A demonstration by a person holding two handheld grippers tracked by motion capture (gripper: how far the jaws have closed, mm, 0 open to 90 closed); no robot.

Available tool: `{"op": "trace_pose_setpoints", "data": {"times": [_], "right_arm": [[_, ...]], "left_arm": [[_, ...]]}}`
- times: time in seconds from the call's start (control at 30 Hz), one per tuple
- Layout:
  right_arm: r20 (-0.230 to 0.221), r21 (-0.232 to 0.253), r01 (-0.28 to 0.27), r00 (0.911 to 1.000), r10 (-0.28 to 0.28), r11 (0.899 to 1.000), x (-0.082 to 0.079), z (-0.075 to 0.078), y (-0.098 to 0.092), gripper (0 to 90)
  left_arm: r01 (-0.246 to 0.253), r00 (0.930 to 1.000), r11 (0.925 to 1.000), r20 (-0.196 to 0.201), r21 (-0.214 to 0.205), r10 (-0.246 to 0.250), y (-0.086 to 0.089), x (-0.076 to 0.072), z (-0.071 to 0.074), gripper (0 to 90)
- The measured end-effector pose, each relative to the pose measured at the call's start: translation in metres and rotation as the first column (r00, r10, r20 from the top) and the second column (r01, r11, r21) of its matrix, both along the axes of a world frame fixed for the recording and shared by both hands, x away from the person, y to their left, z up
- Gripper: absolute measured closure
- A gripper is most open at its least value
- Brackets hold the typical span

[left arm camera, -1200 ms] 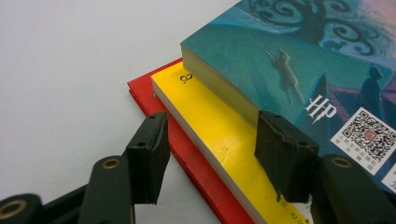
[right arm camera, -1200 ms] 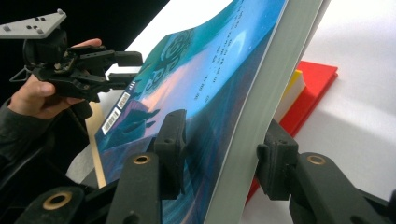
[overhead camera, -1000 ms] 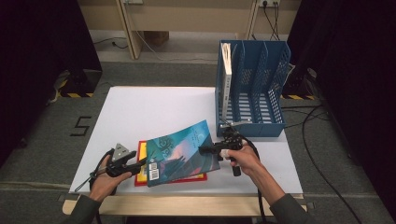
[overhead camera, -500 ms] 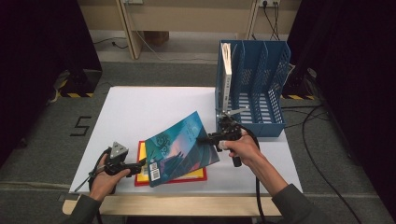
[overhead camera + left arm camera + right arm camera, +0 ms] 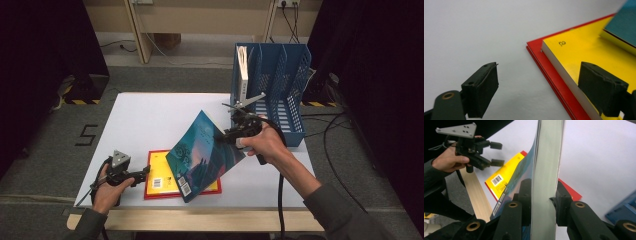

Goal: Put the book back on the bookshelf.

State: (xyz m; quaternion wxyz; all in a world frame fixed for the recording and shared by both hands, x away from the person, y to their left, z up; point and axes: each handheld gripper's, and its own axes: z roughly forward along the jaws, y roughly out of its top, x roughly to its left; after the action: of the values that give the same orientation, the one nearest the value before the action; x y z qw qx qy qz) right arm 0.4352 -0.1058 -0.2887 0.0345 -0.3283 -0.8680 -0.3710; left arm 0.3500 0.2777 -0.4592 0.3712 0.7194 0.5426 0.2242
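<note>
At the near left, the left gripper (image 5: 145, 171) had just opened, jaws apart beside the yellow book (image 5: 162, 175). Farther right, the right gripper (image 5: 226, 136), just closing, clamped the tilted teal book (image 5: 202, 155), near the blue rack (image 5: 280, 75).

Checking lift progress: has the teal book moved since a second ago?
Yes. The teal book has risen off the yellow book, toward the blue rack.

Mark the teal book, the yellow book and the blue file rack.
teal book (image 5: 207, 152), high view, middle of its front cover
yellow book (image 5: 584, 50), left gripper view, bare part of its cover
blue file rack (image 5: 290, 75), high view, mesh side wall
</note>
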Motion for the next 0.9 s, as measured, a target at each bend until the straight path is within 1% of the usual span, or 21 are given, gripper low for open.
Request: {"op": "trace_pose_setpoints", "data": {"times": [0.03,0.07,0.13,0.17,0.2,0.33,0.37,0.4,0.47,0.5,0.53,0.57,0.6,0.63,0.7,0.73,0.77,0.8,0.83,0.87,0.9], "right_arm": [[0.007,-0.019,0.0,1.0,0.001,1.0,-0.001,0.003,-0.001,73.5],[0.003,-0.038,0.005,1.0,-0.004,0.999,-0.002,0.007,-0.002,73.6],[0.012,-0.068,0.006,0.9999,-0.005,0.998,-0.004,0.013,-0.005,73.6],[0.009,-0.087,0.012,0.9999,-0.011,0.996,-0.006,0.017,-0.006,73.6],[0.028,-0.1,0.008,0.9996,-0.006,0.995,-0.007,0.021,-0.007,73.7],[0.056,-0.157,0.003,0.9984,0.006,0.988,-0.012,0.036,-0.009,73.8],[0.077,-0.169,0.005,0.997,0.008,0.986,-0.015,0.041,-0.01,73.8],[0.085,-0.188,-0.001,0.9962,0.017,0.982,-0.018,0.045,-0.011,73.8],[0.105,-0.2,0.002,0.9943,0.02,0.98,-0.022,0.052,-0.013,73.8],[0.118,-0.227,0.0,0.9926,0.027,0.974,-0.025,0.056,-0.016,73.8],[0.128,-0.246,0.01,0.9915,0.022,0.969,-0.027,0.059,-0.018,73.9],[0.136,-0.268,0.006,0.9902,0.032,0.964,-0.028,0.06,-0.02,73.9],[0.146,-0.282,0.018,0.989,0.024,0.959,-0.03,0.062,-0.023,73.9],[0.17,-0.294,0.028,0.9851,0.024,0.955,-0.032,0.062,-0.025,74.0],[0.173,-0.317,0.03,0.9846,0.026,0.948,-0.035,0.065,-0.028,73.9],[0.182,-0.329,0.036,0.983,0.026,0.944,-0.036,0.066,-0.03,74.0],[0.18,-0.342,0.04,0.9834,0.024,0.939,-0.036,0.068,-0.031,73.9],[0.186,-0.347,0.052,0.9824,0.015,0.937,-0.036,0.068,-0.032,73.9],[0.183,-0.372,0.048,0.9828,0.022,0.927,-0.036,0.068,-0.034,73.9],[0.196,-0.376,0.06,0.9805,0.016,0.925,-0.036,0.067,-0.036,73.9],[0.2,-0.39,0.069,0.9797,0.011,0.918,-0.036,0.067,-0.037,73.9]], "left_arm": [[-0.01,0.9999,0.9999,0.012,-0.007,0.01,0.002,0.0,0.001,15.8],[-0.017,0.9997,0.9998,0.015,-0.011,0.017,0.003,0.001,0.002,15.8],[-0.028,0.9995,0.9996,0.014,-0.009,0.028,0.005,0.002,0.001,15.8],[-0.031,0.9995,0.9995,0.01,-0.006,0.031,0.006,0.002,0.001,15.8],[-0.03,0.9995,0.9995,0.012,-0.006,0.031,0.006,0.002,0.0,15.8],[-0.024,0.9997,0.9997,0.007,0.001,0.024,0.005,0.002,-0.001,15.8],[-0.025,0.9996,0.9997,0.009,-0.001,0.025,0.005,0.002,-0.001,15.8],[-0.024,0.9997,0.9997,0.008,-0.001,0.024,0.005,0.002,0.0,15.8],[-0.03,0.9995,0.9996,0.006,-0.003,0.03,0.006,0.002,0.0,15.7],[-0.03,0.9995,0.9995,0.005,-0.002,0.03,0.006,0.002,0.0,15.7],[-0.031,0.9995,0.9995,0.006,-0.001,0.031,0.007,0.002,0.0,15.7],[-0.032,0.9995,0.9995,0.007,-0.002,0.032,0.007,0.002,0.0,15.7],[-0.034,0.9994,0.9994,0.007,-0.002,0.034,0.007,0.002,0.0,15.7],[-0.035,0.9994,0.9994,0.008,-0.002,0.035,0.008,0.002,0.0,15.7],[-0.037,0.9993,0.9993,0.005,0.002,0.037,0.007,0.003,0.0,15.8],[-0.035,0.9994,0.9994,0.004,0.003,0.035,0.007,0.003,0.0,15.8],[-0.034,0.9994,0.9994,0.003,0.004,0.034,0.007,0.003,0.0,15.7],[-0.033,0.9995,0.9995,0.002,0.003,0.033,0.007,0.003,0.0,15.8],[-0.032,0.9995,0.9995,0.003,0.003,0.032,0.007,0.003,0.0,15.7],[-0.034,0.9994,0.9994,0.003,0.002,0.034,0.007,0.003,0.0,15.7],[-0.034,0.9994,0.9994,0.003,0.001,0.034,0.007,0.004,0.0,15.7]]}}
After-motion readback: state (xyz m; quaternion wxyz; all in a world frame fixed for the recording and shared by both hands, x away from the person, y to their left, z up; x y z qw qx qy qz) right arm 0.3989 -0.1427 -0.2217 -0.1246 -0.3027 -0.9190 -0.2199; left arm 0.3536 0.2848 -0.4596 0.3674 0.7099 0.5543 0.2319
